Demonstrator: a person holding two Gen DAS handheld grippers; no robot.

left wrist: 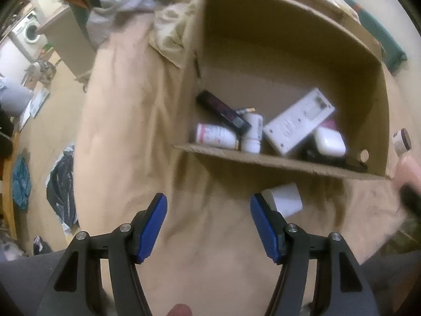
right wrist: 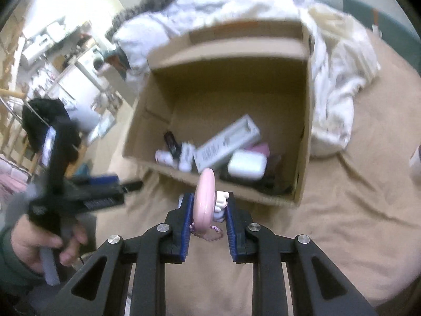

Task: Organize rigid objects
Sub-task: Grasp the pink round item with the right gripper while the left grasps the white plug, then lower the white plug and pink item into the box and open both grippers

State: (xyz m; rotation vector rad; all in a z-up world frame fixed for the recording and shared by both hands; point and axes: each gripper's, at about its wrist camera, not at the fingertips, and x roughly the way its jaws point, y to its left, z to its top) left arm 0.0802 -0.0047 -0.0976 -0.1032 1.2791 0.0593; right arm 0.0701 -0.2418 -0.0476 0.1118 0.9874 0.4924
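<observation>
An open cardboard box (left wrist: 373, 84) (right wrist: 305, 121) stands on a tan bedsheet and holds a white flat device (left wrist: 297, 121), white bottles (left wrist: 215, 135), a black stick (left wrist: 223, 112) and a white case (right wrist: 246, 164). My left gripper (left wrist: 208, 226) is open and empty, low in front of the box, with a white cube (left wrist: 285, 200) beside its right finger. My right gripper (right wrist: 209, 216) is shut on a pink round charm with a beaded chain (right wrist: 204, 197), held just short of the box's near wall. The left gripper's body also shows in the right wrist view (right wrist: 79, 194).
Crumpled white bedding (right wrist: 334, 60) lies behind and right of the box. A small jar (left wrist: 401, 141) sits at the right edge. A washing machine (left wrist: 29, 30), clothes and bags are on the floor to the left. The tan sheet (left wrist: 126, 131) spreads left of the box.
</observation>
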